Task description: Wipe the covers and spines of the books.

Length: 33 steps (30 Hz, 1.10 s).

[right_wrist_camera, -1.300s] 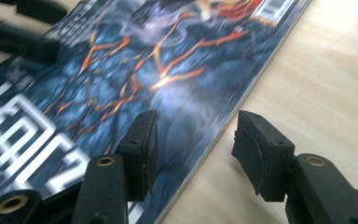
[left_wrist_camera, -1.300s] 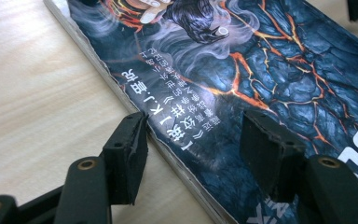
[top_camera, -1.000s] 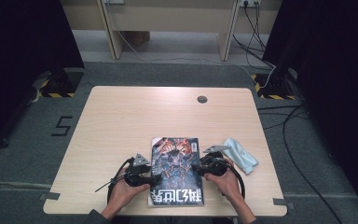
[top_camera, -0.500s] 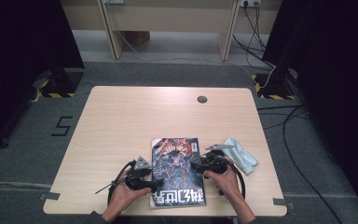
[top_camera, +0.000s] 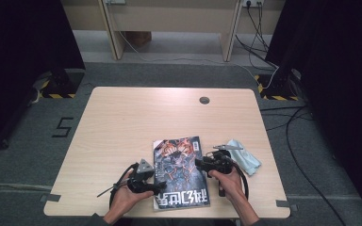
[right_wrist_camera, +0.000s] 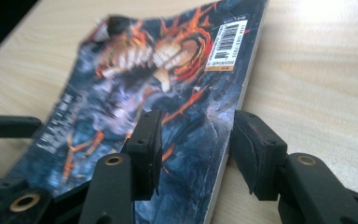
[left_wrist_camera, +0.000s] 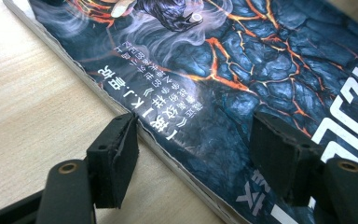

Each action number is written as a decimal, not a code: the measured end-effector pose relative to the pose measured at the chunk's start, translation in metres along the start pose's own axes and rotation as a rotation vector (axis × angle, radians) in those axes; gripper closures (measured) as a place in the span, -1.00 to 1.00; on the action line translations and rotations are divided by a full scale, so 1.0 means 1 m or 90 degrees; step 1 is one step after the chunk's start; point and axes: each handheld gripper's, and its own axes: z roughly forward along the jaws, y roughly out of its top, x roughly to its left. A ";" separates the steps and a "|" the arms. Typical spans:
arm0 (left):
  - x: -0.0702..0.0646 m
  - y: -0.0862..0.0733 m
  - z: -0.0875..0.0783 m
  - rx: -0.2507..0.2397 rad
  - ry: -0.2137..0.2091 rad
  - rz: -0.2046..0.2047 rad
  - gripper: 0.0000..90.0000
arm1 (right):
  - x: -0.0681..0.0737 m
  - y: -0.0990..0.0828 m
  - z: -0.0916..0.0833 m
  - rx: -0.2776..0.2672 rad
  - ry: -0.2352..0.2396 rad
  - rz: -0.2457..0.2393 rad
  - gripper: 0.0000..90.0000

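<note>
A paperback book [top_camera: 181,165] with a dark blue and orange cover lies flat near the table's front edge. My left gripper [top_camera: 159,186] sits at its left side, jaws apart. In the left gripper view the book [left_wrist_camera: 242,70] has its edge between the jaws of the left gripper [left_wrist_camera: 193,154], one over the cover and one over bare wood; these have opened slightly. My right gripper [top_camera: 199,162] is at the book's right side. In the right gripper view the right gripper [right_wrist_camera: 196,140] straddles the book's [right_wrist_camera: 168,70] page edge. Its jaws have just been closing but do not visibly pinch the book.
A pale blue cloth [top_camera: 242,157] lies just right of the right hand. The wooden table [top_camera: 122,122] has a round cable hole [top_camera: 204,100] near its far edge. Cables run over the floor to the right.
The book's near end has turned slightly on the table. Both hands have stayed at the book's sides.
</note>
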 end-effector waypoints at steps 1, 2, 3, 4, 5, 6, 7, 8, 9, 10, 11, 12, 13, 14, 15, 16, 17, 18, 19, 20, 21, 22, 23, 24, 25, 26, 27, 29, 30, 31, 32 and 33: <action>0.000 0.000 0.000 0.000 0.001 -0.002 -0.29 | 0.001 0.001 -0.002 -0.009 0.005 0.000 0.24; 0.000 0.000 0.000 0.000 0.001 -0.002 -0.29 | 0.002 0.002 -0.005 -0.020 0.011 0.000 0.27; 0.000 0.000 0.000 -0.001 0.002 -0.004 -0.29 | 0.004 0.002 -0.006 -0.022 0.012 0.002 0.27; 0.000 -0.001 0.000 -0.001 0.006 -0.006 -0.29 | 0.004 0.002 -0.006 -0.027 0.015 0.002 0.27; -0.001 -0.001 0.000 -0.002 0.010 -0.007 -0.29 | 0.005 0.001 -0.007 -0.033 0.018 0.007 0.27; -0.002 -0.001 0.000 -0.005 0.012 -0.007 -0.30 | 0.005 0.001 -0.009 -0.035 0.022 0.016 0.27; -0.003 -0.002 0.000 -0.010 0.019 -0.010 -0.31 | 0.005 0.001 -0.010 -0.035 0.028 0.024 0.28; -0.004 -0.003 0.001 -0.013 0.020 -0.013 -0.31 | 0.005 0.000 -0.011 -0.032 0.033 0.033 0.28; -0.004 -0.003 0.001 -0.014 0.023 -0.014 -0.31 | 0.005 -0.001 -0.012 -0.033 0.036 0.035 0.28; -0.004 -0.003 0.000 -0.014 0.023 -0.015 -0.32 | 0.006 -0.002 -0.012 -0.033 0.040 0.040 0.30; -0.004 -0.003 0.000 -0.014 0.022 -0.015 -0.32 | 0.006 -0.002 -0.013 -0.033 0.045 0.040 0.32; -0.004 -0.003 0.000 -0.014 0.022 -0.015 -0.32 | 0.008 -0.002 -0.014 -0.031 0.046 0.034 0.32; -0.004 -0.003 0.000 -0.014 0.023 -0.016 -0.31 | 0.008 0.000 -0.015 -0.028 0.047 0.024 0.33; -0.004 -0.003 0.000 -0.014 0.023 -0.017 -0.31 | 0.009 0.001 -0.015 -0.027 0.048 0.024 0.36; -0.004 -0.003 0.000 -0.014 0.024 -0.017 -0.31 | 0.009 0.001 -0.016 -0.029 0.047 0.018 0.37; -0.004 -0.003 0.000 -0.016 0.025 -0.018 -0.31 | 0.010 0.001 -0.016 -0.026 0.046 0.013 0.36; -0.005 -0.003 0.001 -0.017 0.028 -0.020 -0.32 | 0.010 0.001 -0.017 -0.021 0.046 0.020 0.36; -0.005 -0.003 0.001 -0.016 0.031 -0.020 -0.32 | 0.009 0.001 -0.016 -0.024 0.053 0.027 0.36; -0.005 -0.003 0.001 -0.015 0.032 -0.020 -0.32 | 0.008 0.001 -0.016 -0.024 0.059 0.035 0.37; -0.005 -0.003 0.001 -0.016 0.031 -0.020 -0.32 | 0.008 0.002 -0.016 -0.022 0.060 0.029 0.37; -0.005 -0.003 0.001 -0.017 0.029 -0.022 -0.32 | 0.008 0.001 -0.017 -0.023 0.062 0.032 0.38; -0.005 -0.003 0.001 -0.016 0.029 -0.022 -0.32 | 0.008 0.002 -0.018 -0.027 0.070 0.042 0.40; -0.005 -0.003 0.001 -0.016 0.028 -0.022 -0.32 | 0.008 0.003 -0.019 -0.027 0.075 0.041 0.40; -0.005 -0.003 0.000 -0.016 0.028 -0.022 -0.32 | 0.008 0.003 -0.019 -0.027 0.081 0.046 0.40; -0.005 -0.003 0.000 -0.016 0.030 -0.022 -0.32 | 0.008 0.003 -0.019 -0.031 0.085 0.063 0.43; -0.005 -0.003 0.000 -0.016 0.030 -0.022 -0.32 | 0.009 0.003 -0.019 -0.032 0.082 0.057 0.43; -0.005 -0.003 0.000 -0.016 0.029 -0.022 -0.32 | 0.010 0.002 -0.019 -0.024 0.079 0.046 0.42; -0.004 -0.003 0.000 -0.017 0.026 -0.022 -0.32 | 0.011 0.001 -0.018 -0.016 0.098 0.061 0.51; -0.004 -0.003 0.001 -0.018 0.025 -0.020 -0.32 | 0.013 0.002 -0.018 -0.011 0.109 0.054 0.52; -0.004 -0.003 0.001 -0.017 0.027 -0.020 -0.32 | 0.017 0.002 -0.016 -0.003 0.107 0.038 0.52; -0.004 -0.003 0.001 -0.018 0.026 -0.021 -0.32 | 0.021 0.002 -0.015 0.003 0.090 0.010 0.52; -0.004 -0.003 0.001 -0.019 0.025 -0.021 -0.32 | 0.023 0.002 -0.013 0.008 0.075 -0.015 0.53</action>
